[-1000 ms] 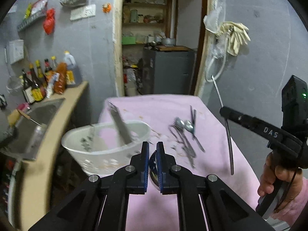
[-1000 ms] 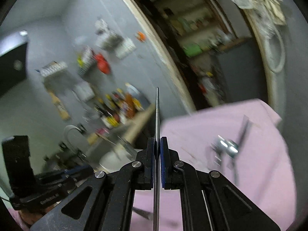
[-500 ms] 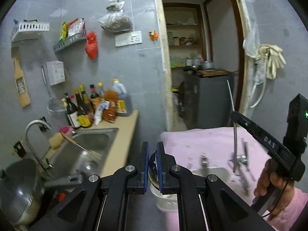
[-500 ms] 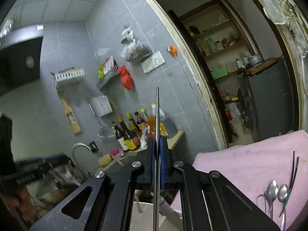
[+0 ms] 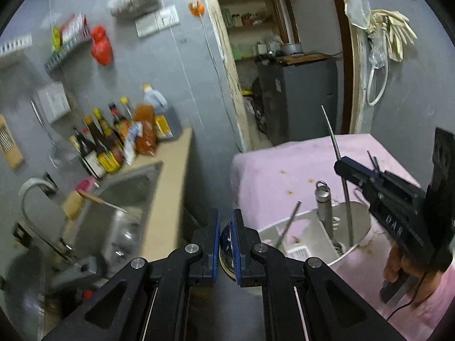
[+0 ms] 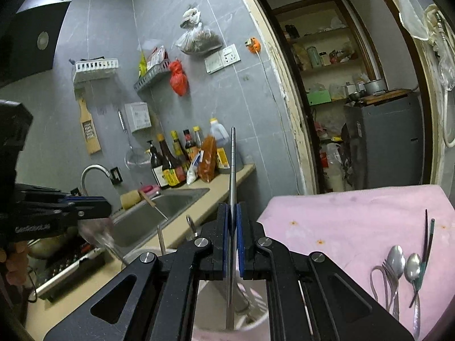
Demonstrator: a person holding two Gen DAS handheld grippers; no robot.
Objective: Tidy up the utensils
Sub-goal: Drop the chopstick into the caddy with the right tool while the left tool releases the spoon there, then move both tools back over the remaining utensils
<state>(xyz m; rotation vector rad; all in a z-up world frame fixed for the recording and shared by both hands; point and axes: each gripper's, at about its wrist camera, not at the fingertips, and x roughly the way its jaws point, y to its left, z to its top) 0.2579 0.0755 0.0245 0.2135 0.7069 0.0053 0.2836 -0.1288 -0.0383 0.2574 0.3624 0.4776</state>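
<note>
Right gripper [image 6: 232, 221], clamping a thin steel chopstick [image 6: 232, 170], is now lowering it into the white plastic basket [image 5: 361, 244], adding another utensil; left gripper [image 5: 226, 236] is pinching a dark-rimmed object I cannot identify.

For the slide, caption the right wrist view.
Right gripper shut on a metal chopstick above the white basket, spoons on the pink cloth.

Sauce bottles [image 6: 182, 159] are standing in a cluster on the beige counter [image 6: 241, 172], just beside a steel sink [image 6: 159, 213] with a curved faucet [image 6: 92, 170]. A red bag [image 6: 178, 77] is hanging on the grey tiled wall [image 6: 119, 22], and pale gloves [image 5: 394, 32] are dangling by the doorway.
</note>
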